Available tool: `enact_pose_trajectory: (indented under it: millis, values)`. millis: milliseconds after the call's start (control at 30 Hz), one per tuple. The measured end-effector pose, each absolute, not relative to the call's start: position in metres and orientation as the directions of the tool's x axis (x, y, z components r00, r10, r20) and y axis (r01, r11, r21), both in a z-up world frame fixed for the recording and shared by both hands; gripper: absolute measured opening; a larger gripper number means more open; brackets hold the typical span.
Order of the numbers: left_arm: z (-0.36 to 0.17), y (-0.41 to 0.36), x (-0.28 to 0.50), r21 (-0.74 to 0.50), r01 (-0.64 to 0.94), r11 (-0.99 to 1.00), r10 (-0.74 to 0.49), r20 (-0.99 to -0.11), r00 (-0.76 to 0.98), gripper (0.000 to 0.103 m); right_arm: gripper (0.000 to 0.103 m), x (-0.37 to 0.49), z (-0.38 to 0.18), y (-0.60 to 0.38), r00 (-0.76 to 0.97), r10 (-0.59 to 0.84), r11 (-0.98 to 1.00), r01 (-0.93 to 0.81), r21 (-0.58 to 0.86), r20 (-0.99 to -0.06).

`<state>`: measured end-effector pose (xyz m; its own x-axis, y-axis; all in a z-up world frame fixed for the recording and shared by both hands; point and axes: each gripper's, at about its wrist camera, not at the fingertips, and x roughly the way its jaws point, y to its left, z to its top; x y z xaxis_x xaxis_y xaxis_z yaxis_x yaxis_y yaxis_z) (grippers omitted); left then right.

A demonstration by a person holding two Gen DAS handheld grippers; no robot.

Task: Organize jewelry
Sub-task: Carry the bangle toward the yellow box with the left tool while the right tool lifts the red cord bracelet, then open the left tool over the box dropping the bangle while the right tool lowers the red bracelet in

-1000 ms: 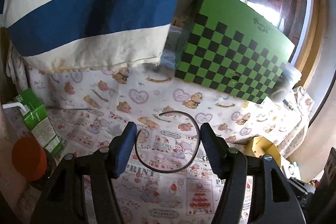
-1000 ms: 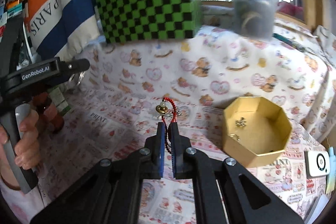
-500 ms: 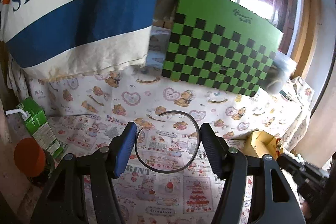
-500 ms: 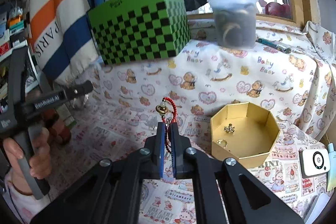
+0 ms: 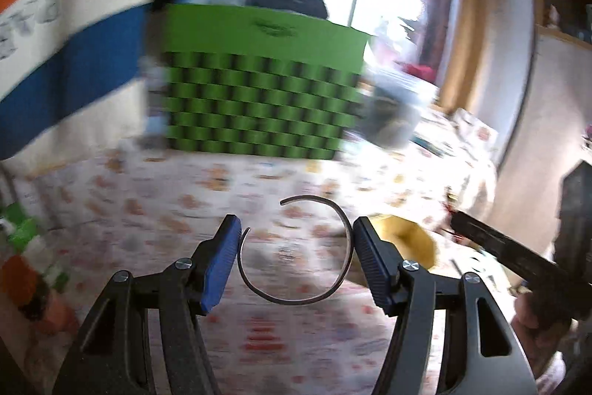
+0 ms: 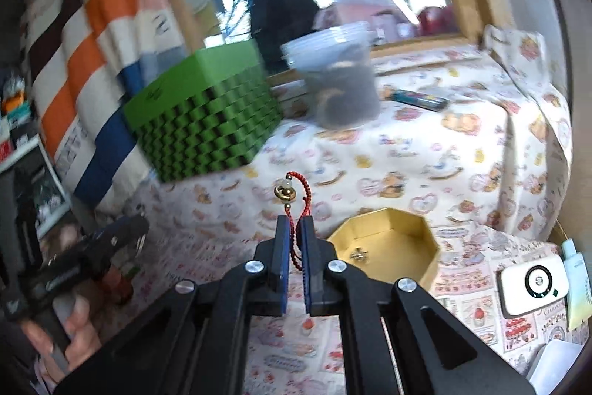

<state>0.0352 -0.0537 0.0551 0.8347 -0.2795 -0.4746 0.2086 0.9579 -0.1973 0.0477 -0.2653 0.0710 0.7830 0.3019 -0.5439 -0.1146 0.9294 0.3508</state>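
My left gripper (image 5: 296, 223) is shut on a thin dark open bangle (image 5: 292, 301), which spans the gap between the blue pads above the patterned tablecloth. My right gripper (image 6: 295, 221) is shut on a red beaded cord bracelet (image 6: 306, 189) with a gold charm (image 6: 284, 192) sticking up past the fingertips. A gold octagonal box (image 6: 431, 269) sits just right of the right gripper, with small pieces of jewellery (image 6: 357, 252) inside. In the left wrist view the gold box (image 5: 410, 239) lies behind the right finger. The left view is blurred by motion.
A green checkered box (image 6: 207, 128) and a lidded plastic tub (image 6: 340, 80) stand at the back by the window. A pen (image 6: 418, 99) lies behind, a white device (image 6: 532, 284) at the right. Striped cloth (image 5: 55, 62) hangs at left, over a carton (image 5: 22, 232).
Both hands have moved and rolled while carrying their jewellery. The green box slid toward the left in the left view, and the gold box came nearer. Neither grip changed.
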Motion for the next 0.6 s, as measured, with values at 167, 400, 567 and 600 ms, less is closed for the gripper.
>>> enact_pose_trajectory:
  millis: [167,400,567,600]
  values:
    - [0.051,-0.093,0.071,-0.283,0.274,0.919,-0.389,-0.545,0.743,0.061,0.005,0.06,0.056,-0.288,0.778,0.229,0.938,-0.016,0.345,-0.585]
    - [0.033,-0.148,0.104,-0.308,0.312,0.899,-0.438,-0.623,0.648,0.061,0.005,0.076,0.032,-0.32,0.729,0.299,0.879,0.04,0.474,-0.615]
    - [0.015,-0.167,0.121,-0.305,0.298,0.905,-0.426,-0.662,0.616,0.061,0.006,0.08,0.023,-0.336,0.722,0.297,0.851,0.098,0.517,-0.625]
    - [0.013,-0.169,0.124,-0.31,0.295,0.904,-0.428,-0.666,0.611,0.061,0.007,0.08,0.024,-0.337,0.719,0.307,0.846,0.093,0.525,-0.623]
